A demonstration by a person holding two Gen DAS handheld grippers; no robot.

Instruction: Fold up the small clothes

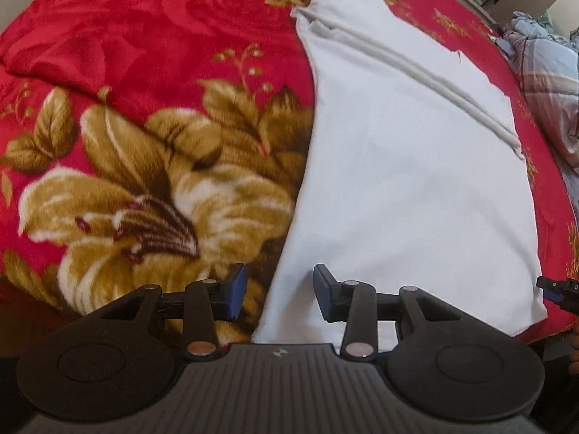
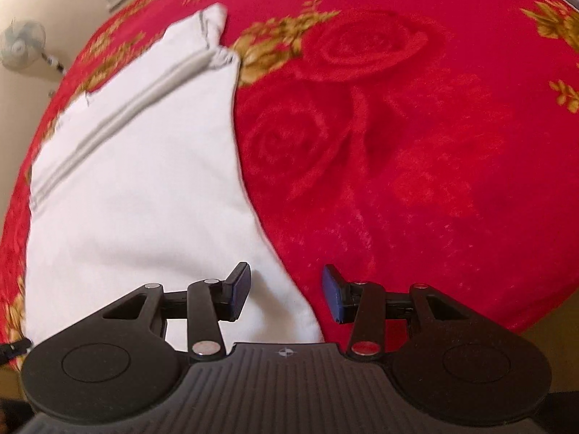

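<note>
A white garment (image 1: 409,166) lies flat on the red flowered blanket (image 1: 119,43), partly folded, with a grey seam running across it. It also shows in the right wrist view (image 2: 137,181). My left gripper (image 1: 280,291) is open and empty, hovering over the garment's near left edge. My right gripper (image 2: 286,293) is open and empty over the garment's near right corner, one finger above the cloth and one above the blanket. The right gripper's tip shows at the right edge of the left wrist view (image 1: 557,289).
The blanket (image 2: 416,144) covers the bed, with large gold flowers (image 1: 152,195) left of the garment. A checked bundle of bedding (image 1: 546,76) lies at the far right. A fan (image 2: 23,43) stands by the wall beyond the bed.
</note>
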